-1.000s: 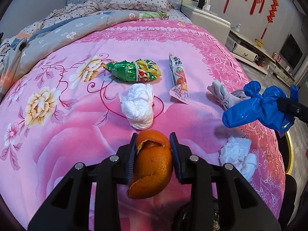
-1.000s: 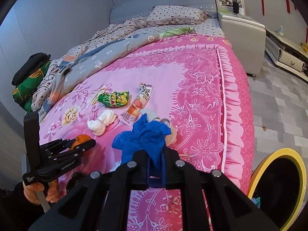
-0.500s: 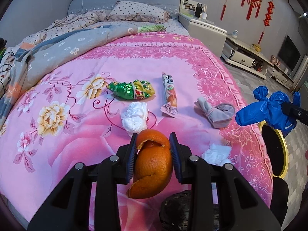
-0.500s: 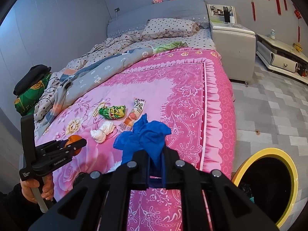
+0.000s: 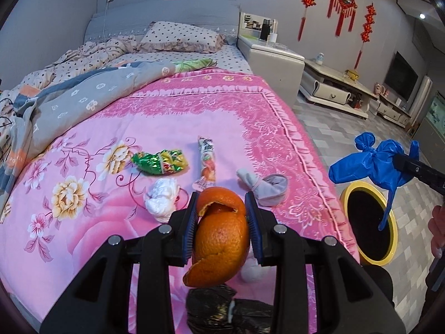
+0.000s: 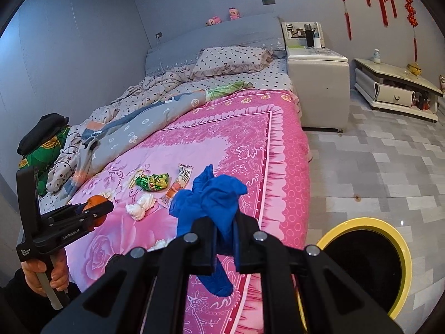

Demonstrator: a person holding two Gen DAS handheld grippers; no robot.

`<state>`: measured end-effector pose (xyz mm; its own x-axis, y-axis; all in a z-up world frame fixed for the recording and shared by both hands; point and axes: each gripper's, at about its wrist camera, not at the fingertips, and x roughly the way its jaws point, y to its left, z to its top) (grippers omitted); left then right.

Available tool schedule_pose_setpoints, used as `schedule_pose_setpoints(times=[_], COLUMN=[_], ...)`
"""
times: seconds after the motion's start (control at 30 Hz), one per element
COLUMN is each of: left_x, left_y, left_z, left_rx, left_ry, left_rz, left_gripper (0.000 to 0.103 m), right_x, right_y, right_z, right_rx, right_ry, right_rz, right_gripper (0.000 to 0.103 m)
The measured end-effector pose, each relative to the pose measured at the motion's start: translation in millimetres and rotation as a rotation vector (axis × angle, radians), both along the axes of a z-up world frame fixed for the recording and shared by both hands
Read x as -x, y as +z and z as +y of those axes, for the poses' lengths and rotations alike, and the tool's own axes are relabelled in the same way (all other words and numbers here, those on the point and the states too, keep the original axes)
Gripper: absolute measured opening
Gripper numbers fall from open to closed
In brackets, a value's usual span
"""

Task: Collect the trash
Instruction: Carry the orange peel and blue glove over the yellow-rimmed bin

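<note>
My left gripper (image 5: 221,217) is shut on a piece of orange peel (image 5: 221,236), held above the pink bedspread (image 5: 83,236). My right gripper (image 6: 224,232) is shut on a crumpled blue glove (image 6: 211,194), raised beside the bed near the yellow-rimmed bin (image 6: 370,261). In the left wrist view the blue glove (image 5: 372,164) hangs over the bin (image 5: 370,228). On the bedspread lie a green snack bag (image 5: 160,161), a long snack wrapper (image 5: 207,164), a white tissue wad (image 5: 162,199), a grey sock (image 5: 264,185) and a black bag (image 5: 222,311).
A grey quilt (image 5: 78,97) and a dotted pillow (image 5: 180,37) cover the bed's far part. A white bedside cabinet (image 6: 317,83) stands by the bed, a low TV stand (image 6: 397,89) along the wall. Tiled floor (image 6: 389,167) lies right of the bed. A hand (image 6: 46,275) holds the left gripper's handle.
Both grippers rose and pulled back from the bed, so more of the room shows. The blue glove moved right, over the bin. Grips unchanged.
</note>
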<state>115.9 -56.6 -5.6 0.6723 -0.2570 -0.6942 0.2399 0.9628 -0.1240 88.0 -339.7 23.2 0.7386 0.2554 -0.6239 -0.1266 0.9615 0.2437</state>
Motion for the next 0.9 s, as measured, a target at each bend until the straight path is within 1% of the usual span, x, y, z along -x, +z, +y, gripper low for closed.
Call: schedule_pose_setpoints(times=[0.17,0.43,0.9], left_x=[5.4,12.4,18.0], left_y=[11.3,26.9,33.0], left_z=[-22.1,-72.2,-149.6], left_rx=[0.009,0.02,0.042], left_ry=[-0.042,-0.131,-0.253], left_rz=[-0.013,-0.04,-0.039], left_gripper=[0.031,0.031,0.031], right_x=[10.5,27.7,52.4], right_y=[6.0,12.8,10.6], right_z=[-22.4,-60.8,-125.0], right_rx=[-0.003,-0.013,-0.03], right_ry=[-0.041,-0.106,-0.219], right_rz=[-0.016,-0.033,-0.043], right_gripper=[0.008,0.008,0.008])
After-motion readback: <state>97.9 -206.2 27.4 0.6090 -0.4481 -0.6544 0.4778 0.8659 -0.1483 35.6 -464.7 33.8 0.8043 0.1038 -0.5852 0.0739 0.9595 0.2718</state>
